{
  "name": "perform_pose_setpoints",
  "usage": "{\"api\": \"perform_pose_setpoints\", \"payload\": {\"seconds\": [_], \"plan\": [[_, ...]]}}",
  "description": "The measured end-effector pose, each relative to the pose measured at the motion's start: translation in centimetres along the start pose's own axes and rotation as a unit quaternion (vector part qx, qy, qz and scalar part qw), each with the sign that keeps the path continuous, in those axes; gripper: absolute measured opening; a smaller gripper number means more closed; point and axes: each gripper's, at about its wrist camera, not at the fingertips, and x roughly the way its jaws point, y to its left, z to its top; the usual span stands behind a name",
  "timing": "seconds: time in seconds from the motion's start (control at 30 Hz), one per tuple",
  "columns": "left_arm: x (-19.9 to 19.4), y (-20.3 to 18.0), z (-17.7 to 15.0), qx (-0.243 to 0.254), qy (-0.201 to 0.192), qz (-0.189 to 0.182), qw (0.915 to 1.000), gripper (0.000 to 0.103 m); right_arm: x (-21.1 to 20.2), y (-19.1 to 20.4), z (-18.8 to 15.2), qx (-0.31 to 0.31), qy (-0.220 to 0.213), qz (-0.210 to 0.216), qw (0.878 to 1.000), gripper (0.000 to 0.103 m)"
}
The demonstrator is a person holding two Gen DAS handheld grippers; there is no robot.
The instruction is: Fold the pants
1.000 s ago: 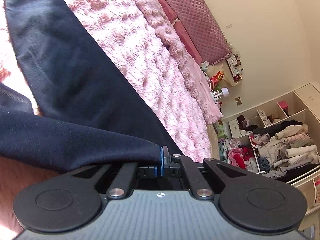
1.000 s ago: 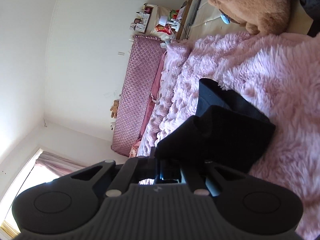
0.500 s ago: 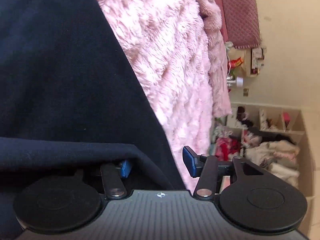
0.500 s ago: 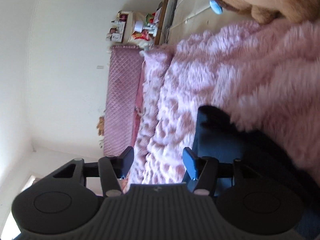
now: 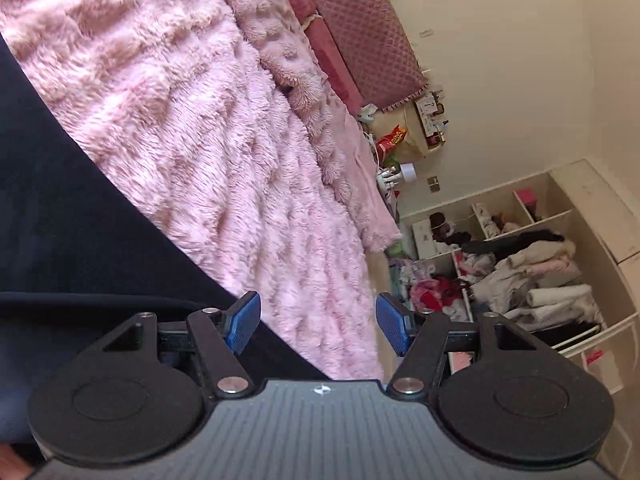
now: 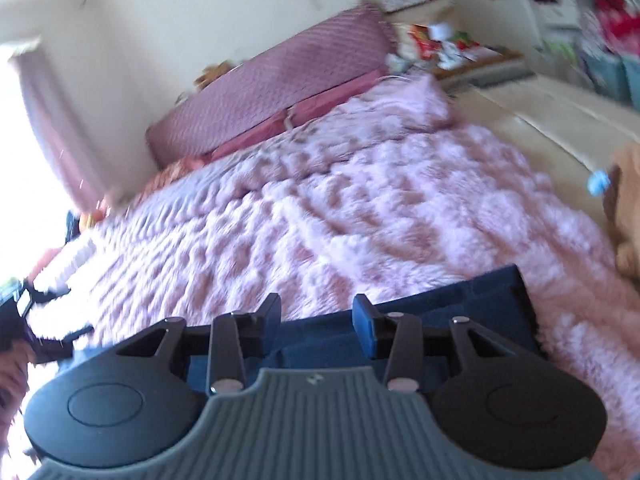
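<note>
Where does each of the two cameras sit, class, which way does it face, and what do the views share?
Left wrist: on the left gripper, looking along its opening jaws, nothing between them, over the navy pants and pink blanket toward the headboard and the shelves; only the gripper shows.
Right wrist: on the right gripper, jaws closing on nothing, looking over the pants up the blanket to the headboard; blurred, only the gripper shows.
Shared: pants, blanket, headboard.

free: pink blanket (image 6: 360, 208) ahead | blocked: teddy bear (image 6: 628, 216) right, headboard (image 6: 272, 96) beyond
</note>
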Motion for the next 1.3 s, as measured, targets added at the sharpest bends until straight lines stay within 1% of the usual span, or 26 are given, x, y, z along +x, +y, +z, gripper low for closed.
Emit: {"api": "perform_pose_setpoints", "payload": {"seconds": [0.03, 0.1, 0.17, 0.23, 0.27, 0.33, 0.37, 0.4, 0.43, 0.47, 0.5, 0.53, 0.57, 0.63, 0.67, 0.7, 0.77, 0.83, 0.87, 0.9, 0.93, 1.0, 1.03, 1.13, 1.2, 1.3], "plan": [[-1.9, -0.5, -0.8, 0.026, -0.004, 0.014, 0.9996, 0.072, 0.0, 1.8, -0.4, -0.037, 0.01, 0.014, 0.999, 0.038], [-5.9, -0.9, -2.4, 0.056, -0.026, 0.035, 0.9975, 0.072, 0.3, 5.0, -1.0, -0.078, 0.029, 0.037, 0.996, 0.038], [-9.7, -0.8, -3.7, 0.068, -0.049, 0.056, 0.9949, 0.072, 0.4, 8.2, -2.0, -0.109, 0.04, 0.06, 0.991, 0.038], [-13.6, -0.4, -4.8, 0.085, -0.072, 0.086, 0.9901, 0.072, 0.7, 12.7, -3.5, -0.151, 0.049, 0.094, 0.983, 0.038], [-15.3, -0.2, -5.0, 0.098, -0.082, 0.103, 0.9864, 0.072, 0.9, 14.9, -4.3, -0.169, 0.055, 0.112, 0.978, 0.038], [-18.5, 1.0, -5.5, 0.119, -0.116, 0.143, 0.9757, 0.072, 1.4, 19.6, -6.2, -0.208, 0.06, 0.143, 0.966, 0.038], [-19.8, 1.9, -5.5, 0.116, -0.131, 0.163, 0.971, 0.072, 1.7, 22.5, -7.5, -0.235, 0.06, 0.157, 0.957, 0.037], [-21.0, 2.9, -5.3, 0.099, -0.143, 0.178, 0.9684, 0.071, 1.9, 25.4, -8.7, -0.264, 0.057, 0.17, 0.948, 0.035], [-22.1, 4.1, -4.9, 0.076, -0.148, 0.185, 0.9685, 0.071, 2.1, 27.9, -10.0, -0.296, 0.053, 0.18, 0.936, 0.033], [-23.1, 5.3, -4.6, 0.056, -0.15, 0.186, 0.9694, 0.071, 2.2, 30.1, -11.1, -0.328, 0.05, 0.189, 0.924, 0.032], [-23.9, 6.1, -4.4, 0.047, -0.154, 0.186, 0.9694, 0.07, 2.2, 32.6, -12.6, -0.368, 0.045, 0.201, 0.907, 0.031], [-25.0, 7.0, -4.3, 0.046, -0.165, 0.191, 0.9665, 0.07, 2.2, 35.1, -14.0, -0.406, 0.037, 0.214, 0.888, 0.031], [-25.7, 7.7, -4.3, 0.052, -0.174, 0.203, 0.9621, 0.07, 2.3, 37.0, -15.0, -0.43, 0.031, 0.227, 0.873, 0.031], [-27.1, 9.3, -4.3, 0.067, -0.192, 0.236, 0.9503, 0.07, 3.1, 41.2, -17.1, -0.48, 0.034, 0.261, 0.837, 0.029], [-27.8, 10.4, -4.4, 0.067, -0.2, 0.246, 0.9462, 0.07, 3.5, 42.8, -17.9, -0.501, 0.039, 0.273, 0.82, 0.029], [-28.5, 11.6, -4.4, 0.056, -0.208, 0.247, 0.9448, 0.07, 4.4, 44.7, -18.8, -0.529, 0.048, 0.283, 0.799, 0.029], [-29.9, 14.4, -4.6, 0.011, -0.219, 0.235, 0.9471, 0.07, 5.8, 47.6, -20.3, -0.579, 0.054, 0.302, 0.756, 0.029], [-30.9, 16.4, -4.3, -0.019, -0.219, 0.231, 0.9478, 0.07, 7.2, 49.6, -20.6, -0.604, 0.066, 0.337, 0.719, 0.029], [-31.3, 16.8, -4.0, -0.02, -0.222, 0.236, 0.9459, 0.07, 8.1, 50.5, -20.6, -0.608, 0.08, 0.35, 0.708, 0.029], [-31.7, 17.3, -3.8, -0.016, -0.231, 0.245, 0.9417, 0.07, 9.2, 51.4, -20.5, -0.613, 0.094, 0.353, 0.701, 0.03], [-32.1, 17.7, -3.5, -0.014, -0.238, 0.253, 0.9374, 0.07, 10.2, 52.4, -20.5, -0.62, 0.105, 0.351, 0.694, 0.03], [-33.1, 18.7, -3.3, -0.027, -0.25, 0.257, 0.9331, 0.07, 11.9, 54.1, -20.7, -0.64, 0.117, 0.348, 0.674, 0.03], [-33.6, 19.3, -3.3, -0.041, -0.251, 0.252, 0.9337, 0.07, 12.8, 54.7, -20.8, -0.65, 0.126, 0.351, 0.662, 0.03], [-35.0, 20.7, -3.0, -0.073, -0.257, 0.218, 0.9388, 0.07, 15.2, 57.0, -21.3, -0.672, 0.163, 0.346, 0.634, 0.031], [-35.5, 21.1, -3.0, -0.078, -0.254, 0.207, 0.9416, 0.07, 17.0, 58.8, -22.1, -0.7, 0.197, 0.329, 0.602, 0.034], [-35.8, 21.5, -2.9, -0.085, -0.245, 0.206, 0.9434, 0.07, 19.3, 61.0, -23.3, -0.721, 0.271, 0.324, 0.549, 0.036]]}}
